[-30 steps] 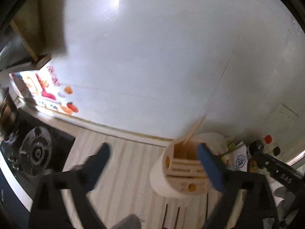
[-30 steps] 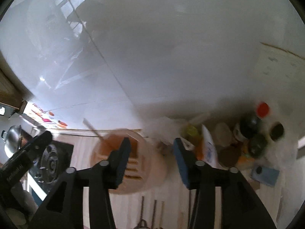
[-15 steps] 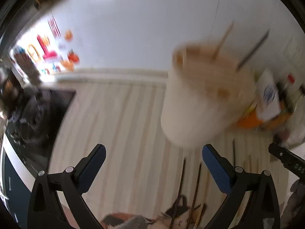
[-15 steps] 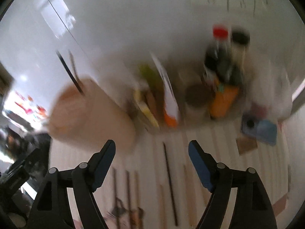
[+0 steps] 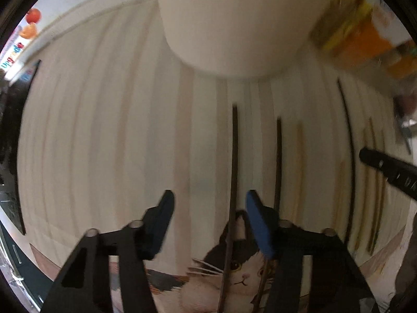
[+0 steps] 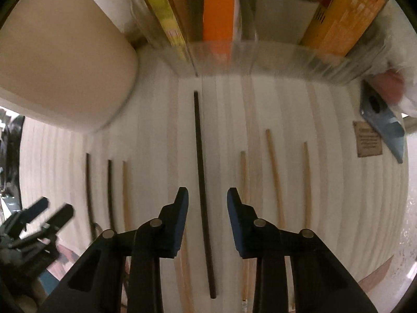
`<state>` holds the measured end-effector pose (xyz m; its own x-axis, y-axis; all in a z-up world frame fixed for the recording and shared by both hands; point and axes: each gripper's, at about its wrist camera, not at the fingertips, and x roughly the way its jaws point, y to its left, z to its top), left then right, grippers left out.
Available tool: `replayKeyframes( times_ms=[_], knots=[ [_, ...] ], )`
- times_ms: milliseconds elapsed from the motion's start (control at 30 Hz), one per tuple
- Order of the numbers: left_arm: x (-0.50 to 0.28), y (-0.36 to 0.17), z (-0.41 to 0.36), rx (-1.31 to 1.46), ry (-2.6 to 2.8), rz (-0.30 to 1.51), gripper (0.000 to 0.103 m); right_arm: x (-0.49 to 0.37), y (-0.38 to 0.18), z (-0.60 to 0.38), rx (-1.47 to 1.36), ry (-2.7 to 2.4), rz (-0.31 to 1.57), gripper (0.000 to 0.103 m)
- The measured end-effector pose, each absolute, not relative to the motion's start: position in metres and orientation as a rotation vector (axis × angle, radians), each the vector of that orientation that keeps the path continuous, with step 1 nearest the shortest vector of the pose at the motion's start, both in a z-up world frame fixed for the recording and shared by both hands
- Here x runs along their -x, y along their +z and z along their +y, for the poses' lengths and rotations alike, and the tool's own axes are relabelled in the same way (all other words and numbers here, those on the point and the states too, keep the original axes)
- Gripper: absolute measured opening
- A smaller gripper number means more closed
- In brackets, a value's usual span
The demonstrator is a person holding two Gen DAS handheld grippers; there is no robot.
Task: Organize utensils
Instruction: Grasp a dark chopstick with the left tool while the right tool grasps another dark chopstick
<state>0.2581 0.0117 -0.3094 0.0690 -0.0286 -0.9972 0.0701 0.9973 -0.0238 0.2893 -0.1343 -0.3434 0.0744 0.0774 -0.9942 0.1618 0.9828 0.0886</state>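
Several dark and pale chopsticks lie side by side on a striped mat [image 6: 325, 182]. My left gripper [image 5: 208, 203] points down over a dark chopstick [image 5: 233, 156]. That stick runs between its closing jaws, close to the right pad, and nothing presses on it. My right gripper [image 6: 207, 198] hangs over another dark chopstick [image 6: 200, 169], which lies between its closing jaws untouched. A cream utensil holder [image 5: 234, 20] stands just beyond the sticks, at the top left in the right wrist view [image 6: 60, 65].
A clear bin of packets [image 6: 260, 52] stands behind the mat beside the holder. A blue card [image 6: 383, 122] and a brown label [image 6: 368, 142] lie at the far right. A cat picture [image 5: 242, 274] sits under the near stick ends. A stove edge [image 5: 15, 130] borders the left.
Both grippers have dropped from above the holder to just over the chopsticks on the mat. Their jaws, spread wide half a second ago, now stand much narrower, each around a dark chopstick.
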Motion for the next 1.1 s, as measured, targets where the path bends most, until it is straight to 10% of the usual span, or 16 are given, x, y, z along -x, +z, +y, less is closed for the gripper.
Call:
replayKeyframes(
  times_ms=[200,300,1100],
  knots=[
    [-0.247,-0.316,-0.001,-0.091,-0.078,1.477,0.004,-0.287,-0.368,-0.13,-0.137,-0.068,1.55,0.024],
    [-0.244,-0.318,0.0,-0.09,-0.054,1.472,0.004,-0.284,-0.373,-0.124,-0.07,-0.092,1.55,0.007],
    [-0.189,-0.329,0.047,-0.053,-0.008,1.536,0.004,-0.188,-0.371,-0.126,-0.075,-0.084,1.676,0.007]
  ],
)
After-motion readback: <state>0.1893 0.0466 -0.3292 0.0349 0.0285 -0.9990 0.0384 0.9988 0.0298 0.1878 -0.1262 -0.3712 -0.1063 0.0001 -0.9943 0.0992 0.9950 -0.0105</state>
